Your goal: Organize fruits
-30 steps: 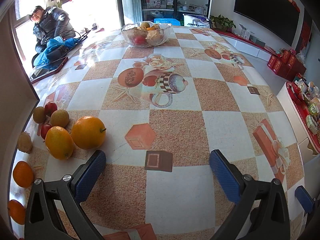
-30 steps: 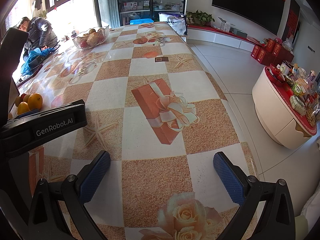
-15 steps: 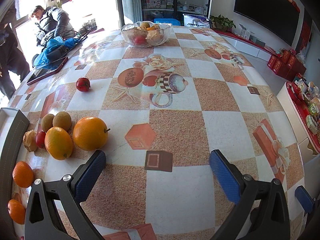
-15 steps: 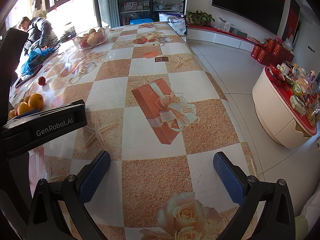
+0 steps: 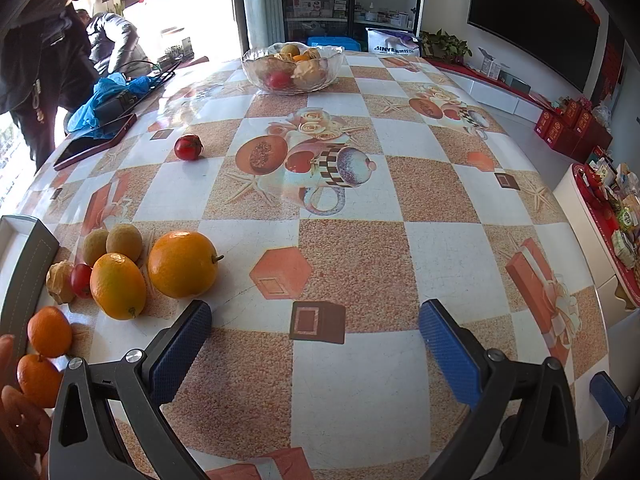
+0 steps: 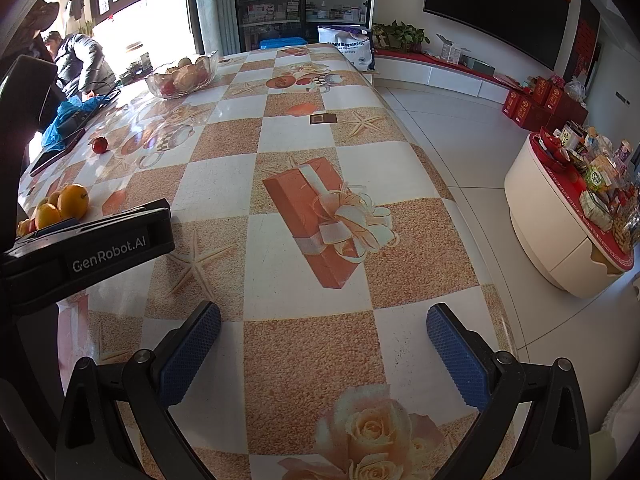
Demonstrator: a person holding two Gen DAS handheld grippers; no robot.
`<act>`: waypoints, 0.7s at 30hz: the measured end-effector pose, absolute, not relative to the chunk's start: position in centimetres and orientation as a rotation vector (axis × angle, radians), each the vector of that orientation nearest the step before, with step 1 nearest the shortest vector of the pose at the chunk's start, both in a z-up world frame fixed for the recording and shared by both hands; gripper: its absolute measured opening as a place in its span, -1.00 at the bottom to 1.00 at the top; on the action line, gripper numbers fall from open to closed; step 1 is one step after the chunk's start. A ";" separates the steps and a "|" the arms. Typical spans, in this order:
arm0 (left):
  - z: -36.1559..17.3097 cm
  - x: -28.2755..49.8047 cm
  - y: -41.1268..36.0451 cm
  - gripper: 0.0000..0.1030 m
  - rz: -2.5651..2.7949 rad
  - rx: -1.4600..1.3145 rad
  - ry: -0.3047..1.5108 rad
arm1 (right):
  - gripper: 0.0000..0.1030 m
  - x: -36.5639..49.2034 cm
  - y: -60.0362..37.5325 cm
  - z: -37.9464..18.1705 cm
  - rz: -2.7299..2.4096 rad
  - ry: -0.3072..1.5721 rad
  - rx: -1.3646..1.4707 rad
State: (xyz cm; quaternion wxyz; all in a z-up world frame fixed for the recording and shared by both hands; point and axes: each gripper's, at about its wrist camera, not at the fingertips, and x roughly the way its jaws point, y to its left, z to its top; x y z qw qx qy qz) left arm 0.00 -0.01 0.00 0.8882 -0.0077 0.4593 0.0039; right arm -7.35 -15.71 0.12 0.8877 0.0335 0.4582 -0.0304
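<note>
My left gripper (image 5: 316,330) is open and empty above the patterned table. To its left lie two large oranges (image 5: 182,264), two kiwis (image 5: 124,241), a small tomato (image 5: 81,280), a husked fruit (image 5: 60,282) and two mandarins (image 5: 50,332). A red tomato (image 5: 188,147) lies alone further back. A glass bowl (image 5: 334,65) with fruit stands at the far end. My right gripper (image 6: 324,338) is open and empty over the table's right side; the left gripper's body (image 6: 88,246) shows at its left.
A grey box edge (image 5: 24,264) and a hand (image 5: 16,412) are at the far left. A blue cloth (image 5: 108,98) and a dark tray (image 5: 94,142) lie at the back left, with people standing behind. The table edge (image 6: 452,200) drops to the floor on the right.
A dark object at the far left lifted away, uncovering more of the table. One red tomato rolled out from the fruit pile to the back left. Both grippers stayed still.
</note>
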 end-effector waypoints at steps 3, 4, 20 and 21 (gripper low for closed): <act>0.0 0.0 0.0 1.00 0.008 -0.016 0.954 | 1.00 -7.4 -15.7 0.1 -0.063 0.952 0.069; 0.0 0.0 0.0 1.00 0.008 -0.016 0.954 | 1.00 -7.4 -15.7 0.1 -0.063 0.952 0.069; 0.0 1.1 -0.5 1.00 0.027 -0.025 0.957 | 1.00 -7.3 -15.6 0.1 -0.063 0.954 0.069; 0.0 0.9 -0.6 1.00 0.028 -0.021 0.967 | 1.00 -7.3 -15.7 0.1 -0.063 0.954 0.070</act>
